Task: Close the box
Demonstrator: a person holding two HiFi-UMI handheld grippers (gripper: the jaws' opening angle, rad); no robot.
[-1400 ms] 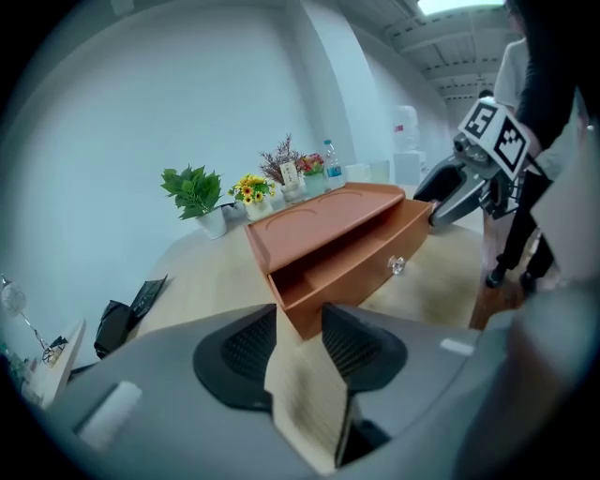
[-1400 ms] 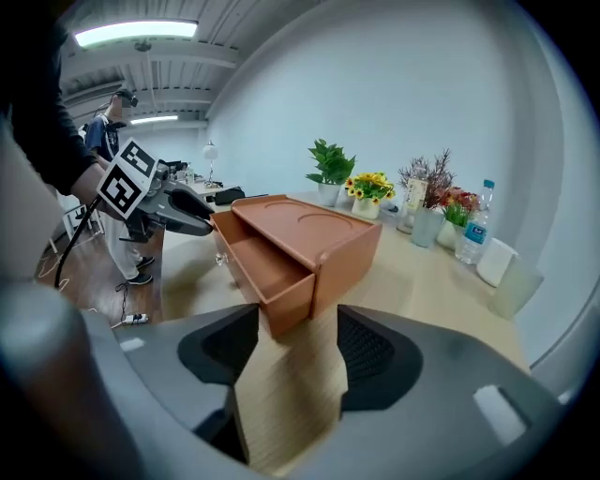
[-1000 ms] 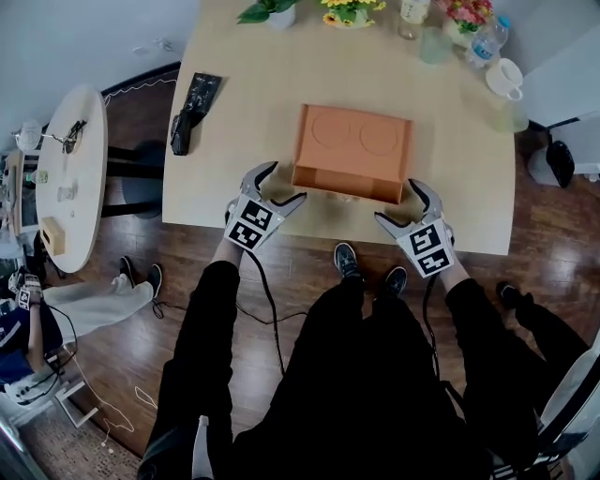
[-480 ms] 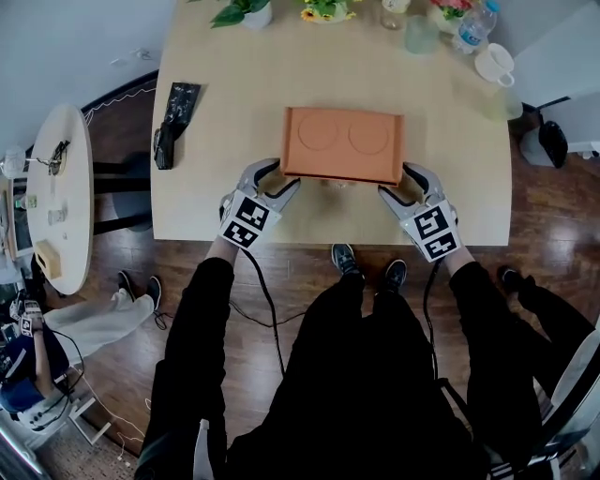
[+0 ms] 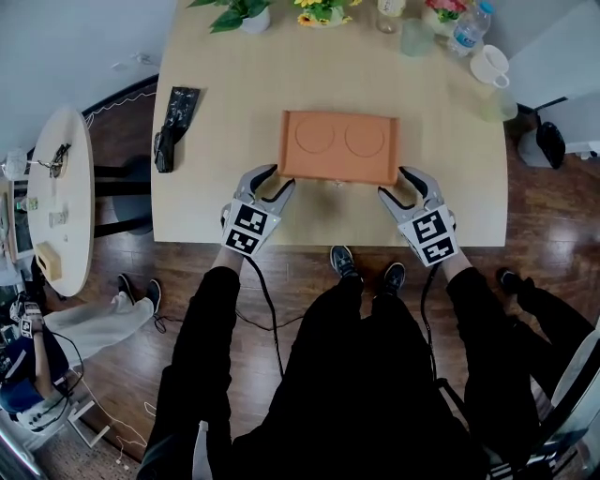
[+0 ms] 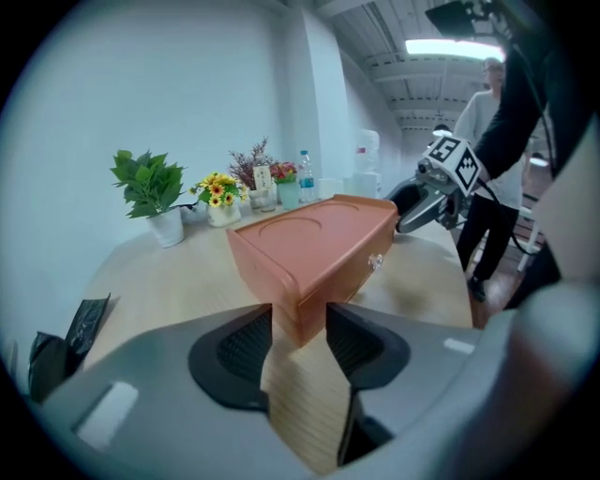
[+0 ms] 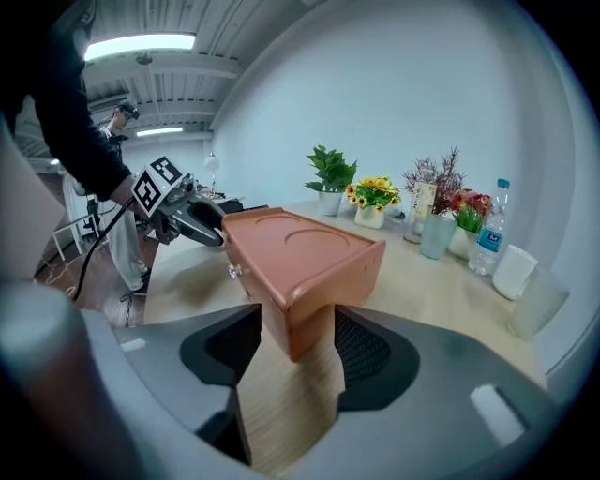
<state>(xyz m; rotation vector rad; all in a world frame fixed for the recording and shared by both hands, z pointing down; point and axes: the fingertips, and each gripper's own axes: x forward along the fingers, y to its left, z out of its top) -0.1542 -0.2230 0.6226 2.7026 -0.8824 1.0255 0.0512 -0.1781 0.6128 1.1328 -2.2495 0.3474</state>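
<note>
An orange box (image 5: 337, 145) with two round recesses in its lid lies on the wooden table (image 5: 234, 84), its front face flush, with a small knob (image 6: 375, 262). My left gripper (image 5: 278, 180) is at the box's near left corner and my right gripper (image 5: 392, 183) at its near right corner. Both pairs of jaws are closing. In the left gripper view the box (image 6: 309, 244) corner shows in the gap at the gripper (image 6: 299, 323) tips. The right gripper view shows the box (image 7: 300, 248) likewise at its gripper (image 7: 298, 333). Whether the pads touch it is unclear.
A black object (image 5: 173, 127) lies at the table's left edge. Potted plants (image 5: 234, 11), flowers, cups and a bottle (image 5: 464, 33) line the far edge. The near table edge runs just behind both grippers. A round side table (image 5: 56, 178) stands at the left.
The box's front, which stuck out toward me, now sits flush. Both grippers have moved in to the near corners and their jaws have narrowed.
</note>
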